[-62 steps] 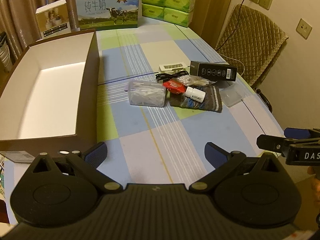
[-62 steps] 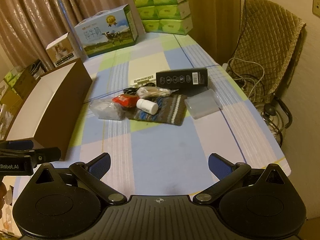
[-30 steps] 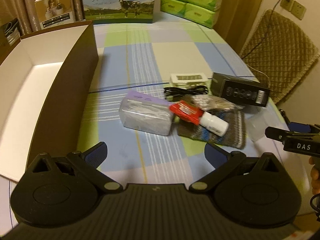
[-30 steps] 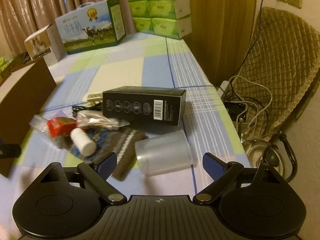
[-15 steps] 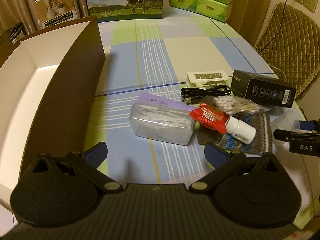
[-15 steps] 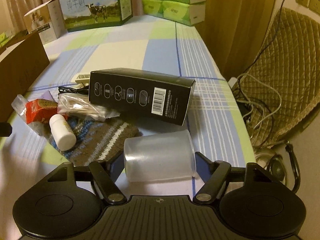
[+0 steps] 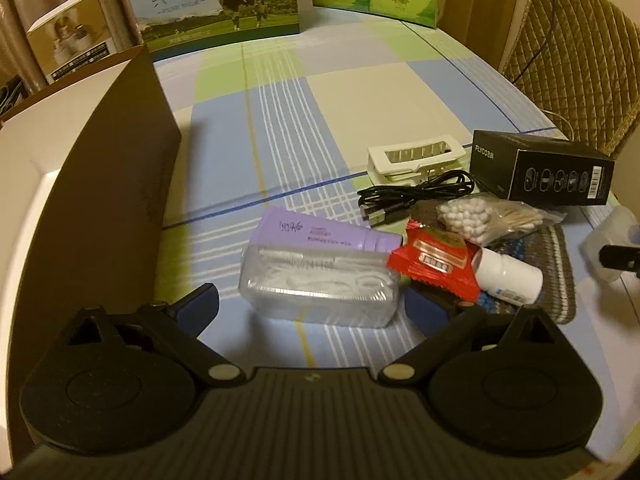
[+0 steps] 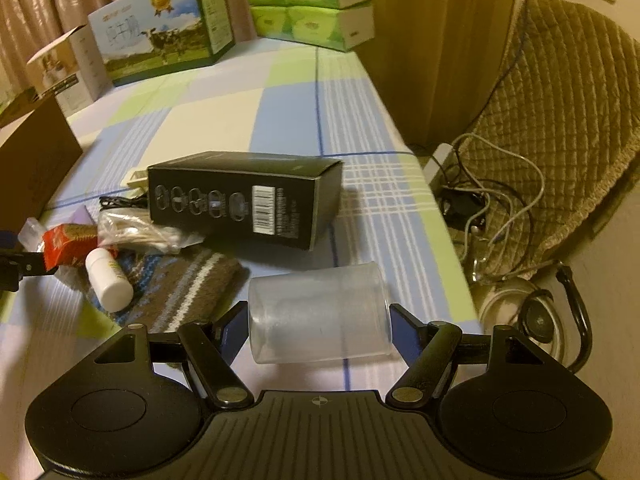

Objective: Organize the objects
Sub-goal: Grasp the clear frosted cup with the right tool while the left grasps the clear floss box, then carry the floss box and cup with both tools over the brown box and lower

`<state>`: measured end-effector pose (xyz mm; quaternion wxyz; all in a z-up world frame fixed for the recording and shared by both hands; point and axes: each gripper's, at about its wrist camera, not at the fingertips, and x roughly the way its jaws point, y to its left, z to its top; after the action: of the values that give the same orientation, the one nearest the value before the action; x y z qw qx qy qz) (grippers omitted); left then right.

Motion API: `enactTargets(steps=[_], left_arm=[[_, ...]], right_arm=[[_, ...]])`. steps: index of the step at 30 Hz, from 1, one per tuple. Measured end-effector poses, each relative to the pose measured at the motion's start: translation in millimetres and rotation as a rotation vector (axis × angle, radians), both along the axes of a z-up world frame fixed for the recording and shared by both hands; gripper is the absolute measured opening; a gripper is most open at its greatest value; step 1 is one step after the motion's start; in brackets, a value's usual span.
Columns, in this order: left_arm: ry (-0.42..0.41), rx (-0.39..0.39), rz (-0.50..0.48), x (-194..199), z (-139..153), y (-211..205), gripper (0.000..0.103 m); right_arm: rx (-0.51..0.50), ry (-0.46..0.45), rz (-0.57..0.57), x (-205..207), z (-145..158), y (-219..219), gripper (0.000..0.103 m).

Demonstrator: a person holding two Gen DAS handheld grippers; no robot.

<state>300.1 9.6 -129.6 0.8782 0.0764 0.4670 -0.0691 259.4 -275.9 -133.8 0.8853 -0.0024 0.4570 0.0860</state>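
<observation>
Clear plastic case lying between left gripper fingers, jaws closing, pads not yet pressing. Purple tube touching case at 12 o'clock, red packet at 3 o'clock. Brown box standing at 9 o'clock.

Frosted cup lying sideways, right gripper pads bracketing both ends; actual contact unclear. Black carton sitting at 11 o'clock of cup, white bottle at 9 o'clock on knitted pouch.
</observation>
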Motion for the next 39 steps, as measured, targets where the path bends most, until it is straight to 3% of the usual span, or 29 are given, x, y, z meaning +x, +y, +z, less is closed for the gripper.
enactTargets(steps=[6,17,30,39], left_arm=[[-0.008,0.002,-0.033,5.9,-4.6,-1.5,0.085],[-0.013,-0.01,0.026,-20.4,4.6,1.7,0.084],[-0.077,-0.079,0.091,-84.6,73.6,6.1,0.084],[-0.155,-0.112,0.112,-104.1,121.5,51.7,0.084]], right_arm=[[0.01,0.0,-0.025,0.5,4.4,-11.4,0.07],[0.05,-0.009,0.03,-4.2,18.4,-15.8,0.07],[0.146,-0.075,0.213,-24.8,66.2,16.2,0.07],[0.255,-0.142,0.349,-49.7,104.0,99.1,0.07]])
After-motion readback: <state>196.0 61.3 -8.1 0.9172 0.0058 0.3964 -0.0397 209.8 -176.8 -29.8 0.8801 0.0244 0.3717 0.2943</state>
